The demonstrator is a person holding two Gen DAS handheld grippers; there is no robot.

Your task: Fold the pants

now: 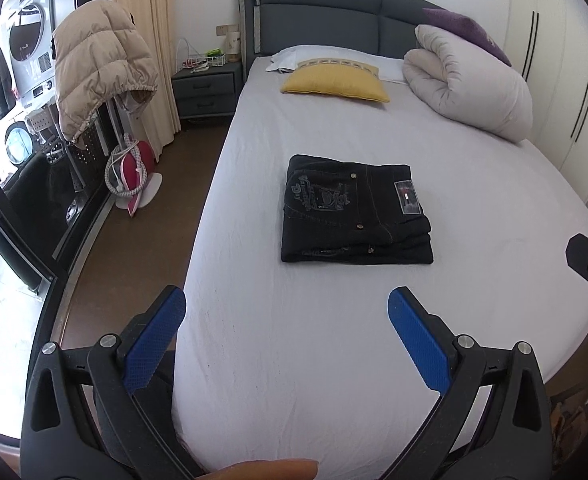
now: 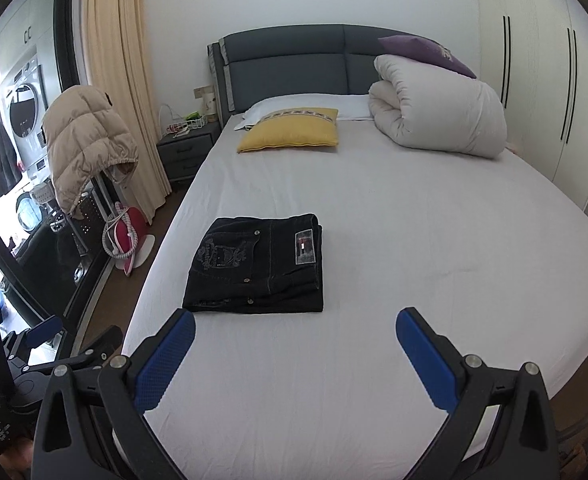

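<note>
- bed (image 1: 333, 340): sheet bare around the load, duvet (image 1: 469, 84) and pillow (image 1: 333, 84) far off at the headboard.
- pants (image 1: 355, 210): mid-bed, folded into a flat black stack, label side up, long axis across the bed. Looks done.
- left gripper (image 1: 286, 334): fingers wide, empty; pants straight ahead, slightly right, apart.
- right gripper (image 2: 295, 346): fingers wide, empty; pants ahead-left, near its left finger (image 2: 166, 360), not touching. Right seems nearer.
</note>
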